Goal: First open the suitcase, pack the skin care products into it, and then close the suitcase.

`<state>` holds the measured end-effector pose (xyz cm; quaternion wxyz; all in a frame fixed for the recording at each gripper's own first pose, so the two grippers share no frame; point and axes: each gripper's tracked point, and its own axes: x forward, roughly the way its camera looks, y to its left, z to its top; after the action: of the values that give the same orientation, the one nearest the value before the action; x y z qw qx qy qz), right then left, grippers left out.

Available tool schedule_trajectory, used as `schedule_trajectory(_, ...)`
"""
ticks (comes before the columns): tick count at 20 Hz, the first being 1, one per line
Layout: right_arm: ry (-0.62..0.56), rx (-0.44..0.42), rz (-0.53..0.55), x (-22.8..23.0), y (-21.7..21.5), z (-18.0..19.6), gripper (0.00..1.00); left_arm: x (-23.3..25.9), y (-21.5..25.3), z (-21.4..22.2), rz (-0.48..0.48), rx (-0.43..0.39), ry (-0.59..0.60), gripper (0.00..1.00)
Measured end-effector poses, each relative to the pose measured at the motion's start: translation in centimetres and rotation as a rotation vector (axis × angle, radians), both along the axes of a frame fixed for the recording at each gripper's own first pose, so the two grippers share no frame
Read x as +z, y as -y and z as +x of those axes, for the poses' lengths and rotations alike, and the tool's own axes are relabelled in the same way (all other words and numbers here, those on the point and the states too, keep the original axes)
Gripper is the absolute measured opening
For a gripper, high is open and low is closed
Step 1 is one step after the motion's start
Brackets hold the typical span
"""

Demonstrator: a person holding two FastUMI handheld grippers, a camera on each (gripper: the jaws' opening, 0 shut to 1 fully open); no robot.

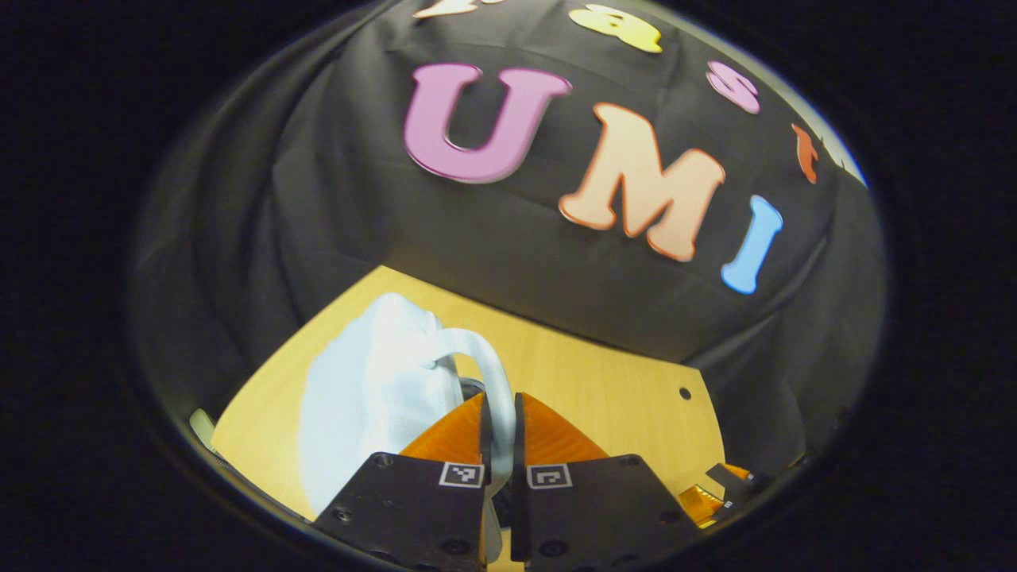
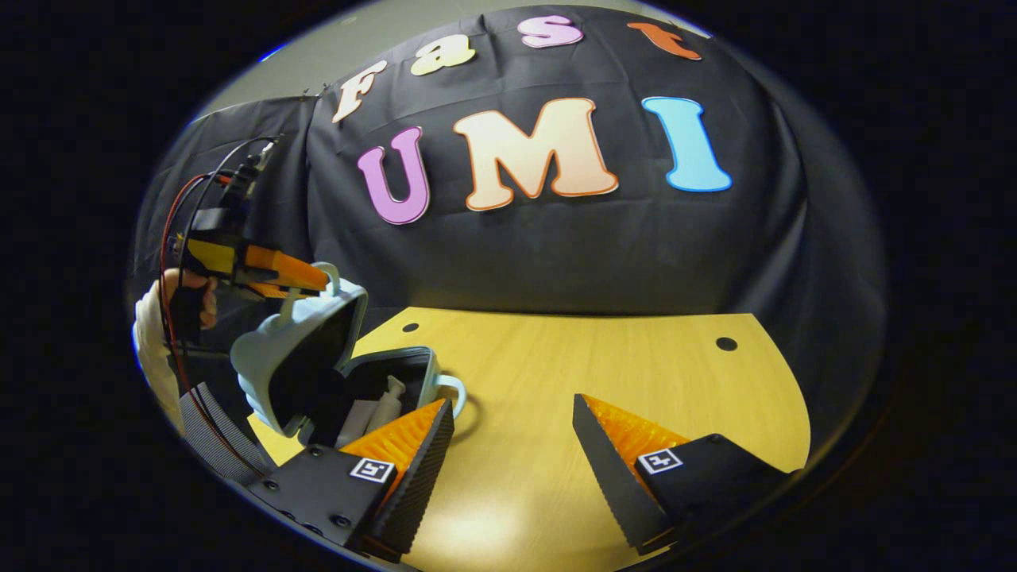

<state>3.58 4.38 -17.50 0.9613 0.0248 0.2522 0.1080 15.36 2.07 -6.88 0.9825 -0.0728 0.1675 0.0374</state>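
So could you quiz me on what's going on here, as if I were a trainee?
1. True or false: the left tool is shut on the handle of the suitcase lid.
2. Multiple choice: the right tool is (a) gripping a bottle, (b) open and holding nothing, (c) shut on the suitcase's lower handle.
3. Fill in: inside the open suitcase lie white skin care ____.

Key: 1 true. 2 b: its fingers stand wide apart above the wooden table. 3 bottles.
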Motion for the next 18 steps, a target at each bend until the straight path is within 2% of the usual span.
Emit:
schedule_trajectory(3, -0.01, -0.043, -0.009, -0.2, 2.1, -0.6, 0.95, -5.0, 3.6, 3.1, 0.045, -0.048, -0.068, 0.06)
schedule_trajectory(6, -0.02, -0.076, -0.021, -0.3, 3.4, -1.1, 0.95, -9.1, 4.8, 5.4, 0.082, -0.076, -0.119, 0.06)
schedule_trajectory(11, -0.03, -0.101, -0.029, -0.3, 4.5, -1.6, 0.95, -13.3, 6.2, 7.0, 0.03, -0.087, -0.199, 0.1)
schedule_trajectory(12, -0.028, -0.103, -0.027, -0.2, 4.5, -1.6, 0.95, -12.1, 6.4, 7.0, 0.016, -0.086, -0.162, 0.24)
schedule_trajectory(16, 0.004, -0.095, -0.021, 1.2, 4.4, -0.9, 0.95, -6.6, 7.5, 6.0, 0.062, -0.108, -0.012, 0.97)
schedule_trajectory(17, 0.017, -0.089, -0.018, 1.8, 4.2, -0.7, 0.95, -5.7, 8.3, 5.4, 0.073, -0.124, 0.018, 0.94)
schedule_trajectory(18, 0.032, -0.084, -0.012, 2.4, 4.0, -0.5, 0.95, -4.6, 8.8, 4.2, 0.082, -0.13, 0.046, 0.96)
